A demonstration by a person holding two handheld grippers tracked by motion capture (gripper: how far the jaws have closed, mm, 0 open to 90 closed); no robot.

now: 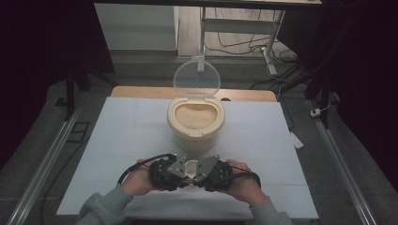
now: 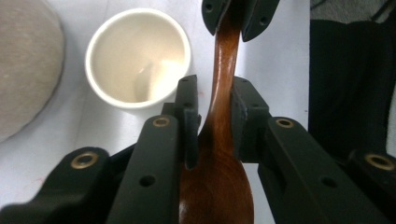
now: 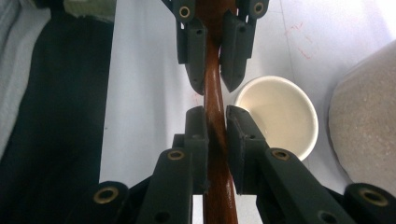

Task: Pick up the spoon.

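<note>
A dark wooden spoon is held level between both grippers just above the table's front. My left gripper is shut on its neck, where the handle widens into the bowl. My right gripper is shut on the handle, facing the left gripper tip to tip. In the high view the left gripper and right gripper meet in front of a small cream cup. The cup stands upright on the table just beyond the spoon, and it looks empty.
A cream tub full of pale grain stands mid-table behind the cup, its clear round lid hinged up at the back. The white table top has free room left and right. Metal rails and cables lie on the floor around.
</note>
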